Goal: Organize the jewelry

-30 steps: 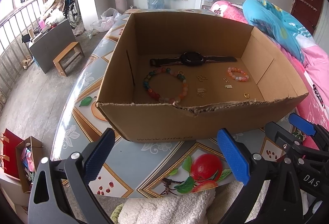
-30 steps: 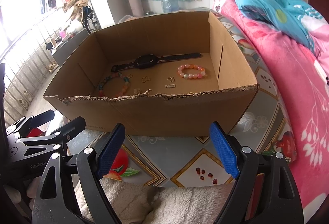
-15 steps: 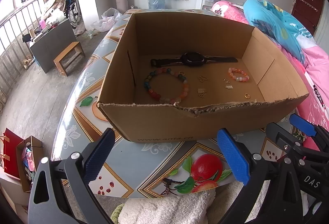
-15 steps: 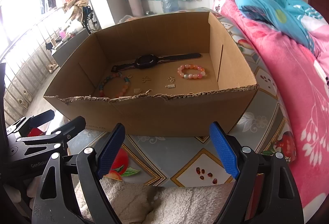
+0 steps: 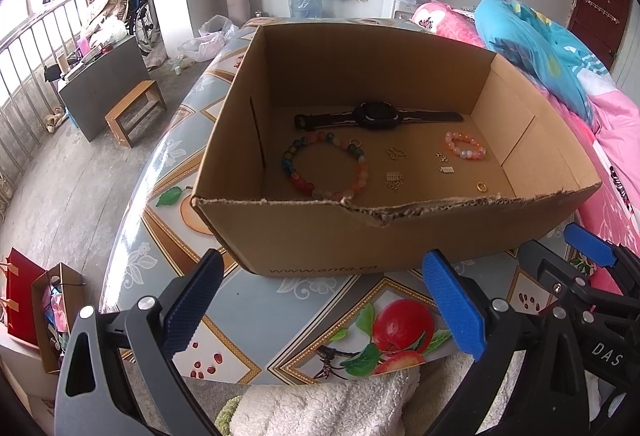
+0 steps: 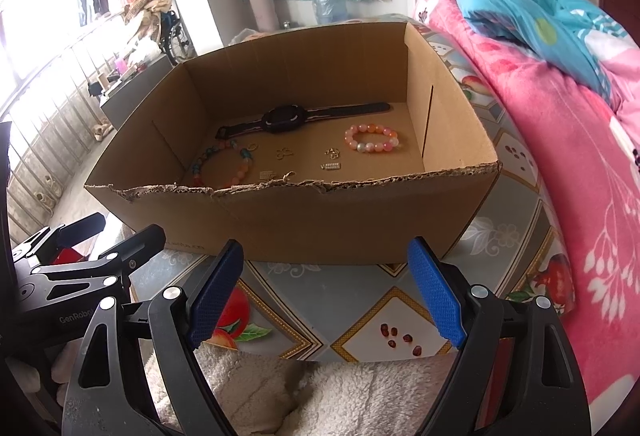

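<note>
An open cardboard box [image 5: 304,236] [image 6: 320,224] stands on a table with a fruit-print cloth. On its floor lie a black watch [image 5: 376,116] [image 6: 282,120], a large multicoloured bead bracelet [image 5: 326,166] [image 6: 224,166], a small pink bead bracelet [image 5: 466,145] [image 6: 372,138], a gold ring [image 5: 481,188] and several tiny gold pieces [image 5: 395,153] [image 6: 285,152]. My left gripper [image 5: 324,300] hangs open before the box's near wall, with nothing between its fingers. My right gripper [image 6: 326,288] is open beside it, equally empty, and shows at the left wrist view's right edge [image 5: 576,256].
A fluffy white fabric [image 5: 328,404] [image 6: 304,388] lies just under both grippers at the table's near edge. Pink and blue bedding [image 6: 560,116] is piled along the right. Left of the table the floor drops away, with a wooden stool [image 5: 134,108] and paper bags [image 5: 36,312].
</note>
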A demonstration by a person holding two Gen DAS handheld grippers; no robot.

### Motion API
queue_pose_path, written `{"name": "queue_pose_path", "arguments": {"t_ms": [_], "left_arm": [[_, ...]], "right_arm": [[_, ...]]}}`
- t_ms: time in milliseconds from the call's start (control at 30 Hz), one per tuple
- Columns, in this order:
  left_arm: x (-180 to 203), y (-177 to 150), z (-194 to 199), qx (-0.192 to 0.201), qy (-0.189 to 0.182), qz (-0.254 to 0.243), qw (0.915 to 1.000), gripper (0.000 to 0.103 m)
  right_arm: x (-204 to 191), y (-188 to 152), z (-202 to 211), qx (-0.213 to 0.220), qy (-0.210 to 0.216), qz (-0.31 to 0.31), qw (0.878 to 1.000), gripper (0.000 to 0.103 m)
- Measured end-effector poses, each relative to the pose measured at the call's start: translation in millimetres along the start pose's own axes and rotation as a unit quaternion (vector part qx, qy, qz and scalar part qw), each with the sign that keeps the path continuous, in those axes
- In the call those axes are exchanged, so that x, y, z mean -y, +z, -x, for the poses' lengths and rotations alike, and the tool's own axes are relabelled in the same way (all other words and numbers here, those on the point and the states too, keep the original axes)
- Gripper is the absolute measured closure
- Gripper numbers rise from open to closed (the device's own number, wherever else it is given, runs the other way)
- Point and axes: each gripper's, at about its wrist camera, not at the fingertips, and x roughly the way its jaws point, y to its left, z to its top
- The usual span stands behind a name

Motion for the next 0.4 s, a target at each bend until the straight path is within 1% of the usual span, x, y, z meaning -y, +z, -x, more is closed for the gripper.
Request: {"name": "queue_pose_path", "arguments": {"t_ms": [400], "left_arm": [[2.2,-0.3,-2.0,-0.003,0.004,-0.009,0.9999,0.006]], "right_arm": [[-0.1,-1.7,-0.7,-0.001,-0.001,-0.003,1.0,0.023]]}}
